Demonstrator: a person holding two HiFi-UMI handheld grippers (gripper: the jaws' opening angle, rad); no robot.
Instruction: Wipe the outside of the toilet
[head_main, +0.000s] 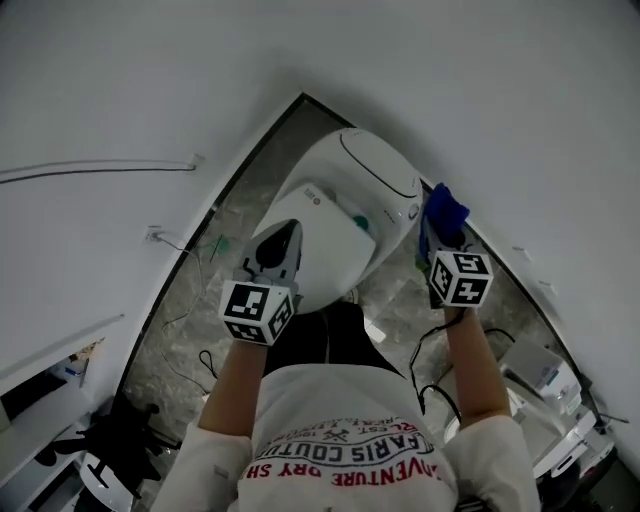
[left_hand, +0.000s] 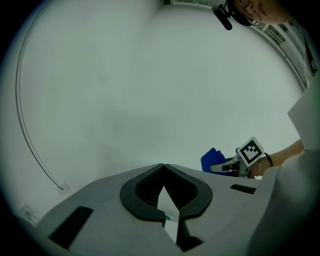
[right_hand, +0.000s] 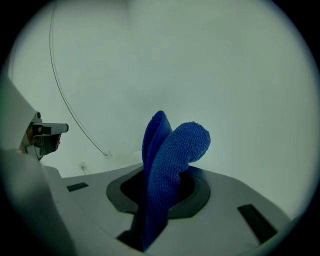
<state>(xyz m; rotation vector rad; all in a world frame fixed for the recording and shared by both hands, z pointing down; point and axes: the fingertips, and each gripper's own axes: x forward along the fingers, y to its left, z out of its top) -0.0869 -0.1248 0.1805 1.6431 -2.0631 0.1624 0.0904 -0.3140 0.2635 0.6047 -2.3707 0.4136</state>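
Toilet (head_main: 345, 200), lid down, stands on the far floor; right gripper (head_main: 440, 234), fingers clamped on cloth (head_main: 445, 208), hangs just beside its right flank. Left gripper (head_main: 283, 240), fingers closed and empty.

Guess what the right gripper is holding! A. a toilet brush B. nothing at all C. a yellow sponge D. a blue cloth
D: in the right gripper view, a blue cloth sticks up from the right gripper, whose jaws are closed on it.

Toilet (head_main: 330, 225) fills corner between white walls (head_main: 110, 90). Narrow floor strip (head_main: 190, 310) free on left. Right strip crowded: cables (head_main: 420, 360), white equipment (head_main: 545, 375). Air above lid (head_main: 378, 168) open.
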